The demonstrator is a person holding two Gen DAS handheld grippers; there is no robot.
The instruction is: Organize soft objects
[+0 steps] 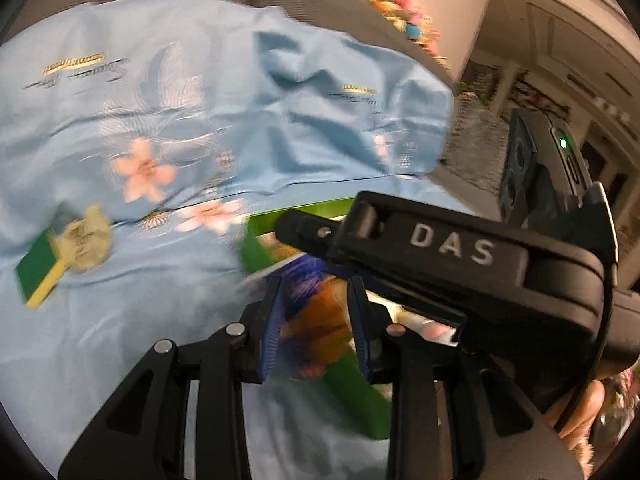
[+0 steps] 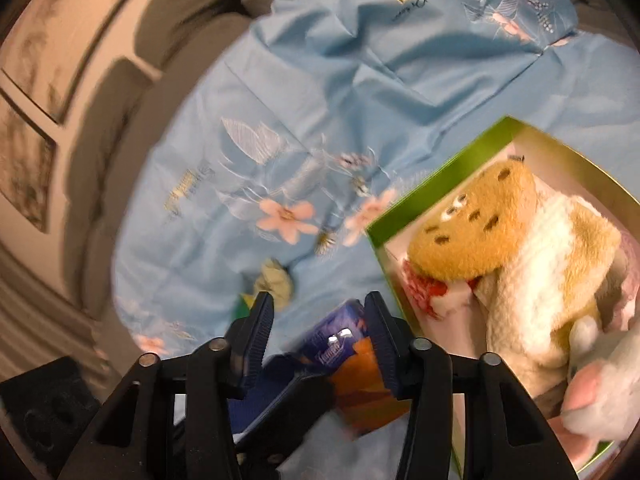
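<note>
Both wrist views, taken over a sofa draped in a light-blue floral sheet [image 2: 320,92].

Left claw [image 1: 316,320]: the two blue-padded fingers [image 1: 272,332] stand parted, with a blue-and-orange tissue packet [image 1: 316,312] lying between them. The frame is smeared by motion, so whether the pads actually press on the packet cannot be told. The right claw's black body, lettered "DAS", crosses this view from the right and reaches over the packet.

Right claw [image 2: 318,340]: its fingers [image 2: 380,340] are likewise parted, and the same tissue packet [image 2: 352,364] sits in the gap, nearer the right-hand finger; contact cannot be confirmed. One blue-padded finger of the left claw enters from below and lies against the packet's near-left side.

Green box [image 2: 432,184]: an open cardboard box with a white interior, resting on the sheet just right of the packet. It holds a tan burger-shaped plush with eyes [image 2: 472,232], a cream-and-tan fleecy plush [image 2: 552,256] beside it, and a white-and-pink plush [image 2: 600,396] at the near corner. In the left wrist view only the box's green wall [image 1: 256,248] shows, just beyond the claw.

Loose items on the sheet: a crumpled pale-yellow cloth [image 1: 86,240] touching a green-and-yellow scouring sponge [image 1: 38,276], well left of the left claw. From the right wrist view the cloth [image 2: 276,280] lies just beyond the left finger's tip, the sponge mostly hidden behind it.
</note>
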